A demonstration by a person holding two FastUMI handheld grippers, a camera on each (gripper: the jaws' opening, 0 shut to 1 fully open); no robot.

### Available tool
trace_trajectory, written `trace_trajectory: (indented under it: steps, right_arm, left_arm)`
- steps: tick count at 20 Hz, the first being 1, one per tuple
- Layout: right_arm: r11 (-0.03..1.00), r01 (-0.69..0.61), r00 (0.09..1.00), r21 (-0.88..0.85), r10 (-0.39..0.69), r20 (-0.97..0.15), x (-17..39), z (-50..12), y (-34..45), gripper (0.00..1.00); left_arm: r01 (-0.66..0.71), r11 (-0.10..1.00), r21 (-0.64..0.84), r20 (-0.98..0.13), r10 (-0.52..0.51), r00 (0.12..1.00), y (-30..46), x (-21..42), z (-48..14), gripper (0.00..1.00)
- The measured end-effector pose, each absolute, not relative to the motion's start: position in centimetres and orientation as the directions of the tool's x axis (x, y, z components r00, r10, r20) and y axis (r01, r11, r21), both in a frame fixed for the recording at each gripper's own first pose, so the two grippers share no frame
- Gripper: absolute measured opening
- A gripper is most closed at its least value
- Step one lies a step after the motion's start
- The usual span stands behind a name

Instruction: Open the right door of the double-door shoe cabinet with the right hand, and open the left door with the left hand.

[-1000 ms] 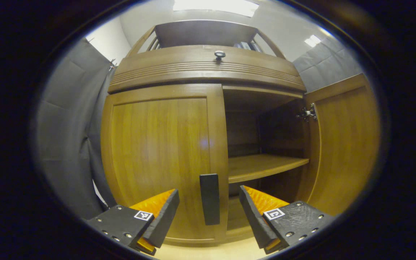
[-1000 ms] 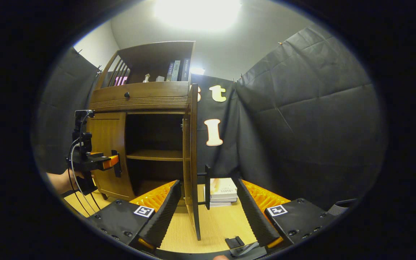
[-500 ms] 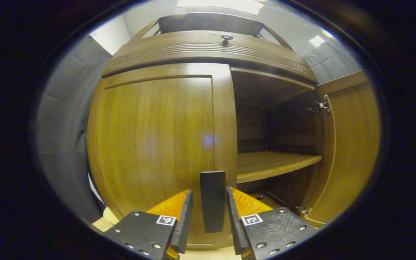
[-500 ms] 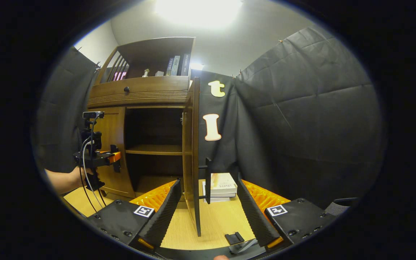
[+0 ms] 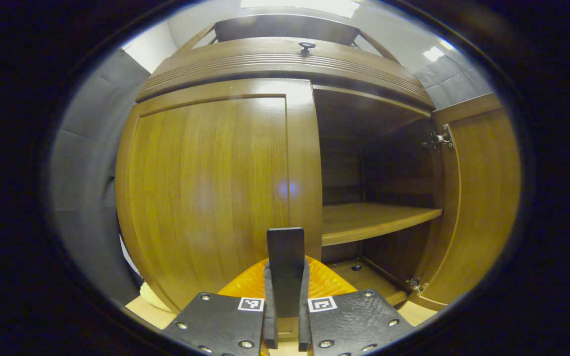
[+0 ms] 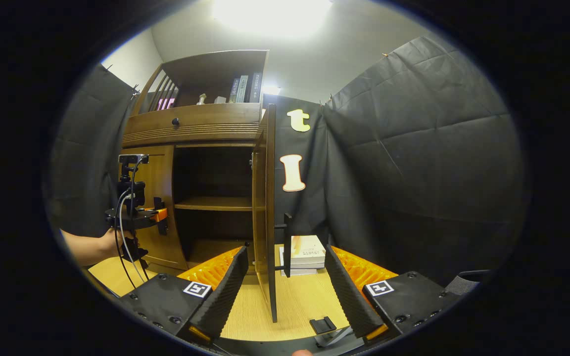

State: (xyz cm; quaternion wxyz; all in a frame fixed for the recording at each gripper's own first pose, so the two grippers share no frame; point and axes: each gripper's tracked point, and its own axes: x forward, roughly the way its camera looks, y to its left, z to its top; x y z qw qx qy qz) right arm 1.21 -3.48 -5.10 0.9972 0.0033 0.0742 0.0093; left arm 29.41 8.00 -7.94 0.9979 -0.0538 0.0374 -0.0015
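Shoe cabinet (image 6: 191,133), taken as landmark.
Left door (image 5: 206,198): flat against the cabinet front; its handle (image 5: 285,269) at the door's inner edge, low down, with the left gripper (image 5: 285,316) in front of it, one finger on each side.
Right door (image 6: 267,207): swung out from the cabinet's right side, edge-on in the right gripper view; its handle (image 6: 287,244) on the outer face, low; the right gripper (image 6: 282,291) in front, fingers spread either side of the door.
Inner shelf (image 5: 364,222): inside the cabinet, behind the right opening.
Drawer knob (image 5: 307,46): above both doors.
Upright books (image 6: 244,89): on the cabinet's top shelf.
Stacked books (image 6: 305,252): on the floor, right of the cabinet, beyond the right door.
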Motion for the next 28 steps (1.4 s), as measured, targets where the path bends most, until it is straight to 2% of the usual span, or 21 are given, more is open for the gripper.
trace_trajectory:
  steps: [4, 6, 12, 13, 14, 16, 24, 25, 26, 27, 28]
  right_arm:
    - [0.999, -0.04, 0.989, 0.018, 0.042, -0.14, 1.4, -5.0, -3.0, 0.97]
    - [0.998, -0.054, 0.989, 0.025, 0.057, -0.135, 1.5, -4.9, -2.6, 0.97]
    - [0.993, -0.116, 0.986, 0.034, 0.119, -0.12, 2.0, -4.4, -0.5, 0.98]
    - [0.991, -0.127, 0.984, 0.036, 0.13, -0.118, 2.0, -4.4, -0.2, 0.93]
    - [0.99, -0.137, 0.983, 0.038, 0.141, -0.116, 2.1, -4.4, 0.2, 0.98]
    - [0.986, -0.159, 0.98, 0.044, 0.164, -0.114, 2.1, -4.5, 1.0, 0.92]
    - [0.971, -0.232, 0.965, 0.055, 0.237, -0.115, 2.2, -4.6, 4.0, 0.92]
    - [0.969, -0.241, 0.962, 0.055, 0.246, -0.115, 2.2, -4.6, 4.4, 0.98]
    - [0.966, -0.251, 0.96, 0.055, 0.255, -0.113, 2.2, -4.5, 4.9, 0.98]
    - [0.964, -0.26, 0.958, 0.055, 0.264, -0.111, 2.2, -4.4, 5.3, 0.93]
    - [0.962, -0.269, 0.956, 0.054, 0.273, -0.109, 2.2, -4.5, 5.7, 0.97]
  left_arm:
    - [-0.008, 0.994, -0.11, -0.074, 0.0, 0.997, 8.2, 27.6, -7.7, 0.16]
    - [-0.008, 0.994, -0.11, -0.074, -0.001, 0.997, 8.5, 26.2, -7.7, 0.19]
    - [-0.029, 0.992, -0.119, -0.077, 0.02, 0.997, 9.7, 21.4, -7.3, 0.19]
    - [-0.031, 0.992, -0.121, -0.078, 0.021, 0.997, 10.0, 20.6, -7.3, 0.19]
    - [-0.034, 0.992, -0.125, -0.079, 0.024, 0.997, 10.3, 19.7, -7.4, 0.19]
    - [-0.043, 0.99, -0.132, -0.086, 0.032, 0.996, 10.9, 18.3, -7.4, 0.19]
    - [-0.069, 0.988, -0.137, -0.088, 0.057, 0.994, 13.8, 13.2, -7.1, 0.19]
    - [-0.072, 0.988, -0.135, -0.088, 0.06, 0.994, 14.1, 12.7, -7.1, 0.17]
    - [-0.075, 0.988, -0.133, -0.089, 0.063, 0.994, 14.5, 12.3, -7.1, 0.19]
    - [-0.079, 0.989, -0.129, -0.091, 0.067, 0.994, 14.8, 12.0, -6.9, 0.18]
    - [-0.085, 0.988, -0.129, -0.092, 0.073, 0.993, 15.2, 11.6, -6.8, 0.18]
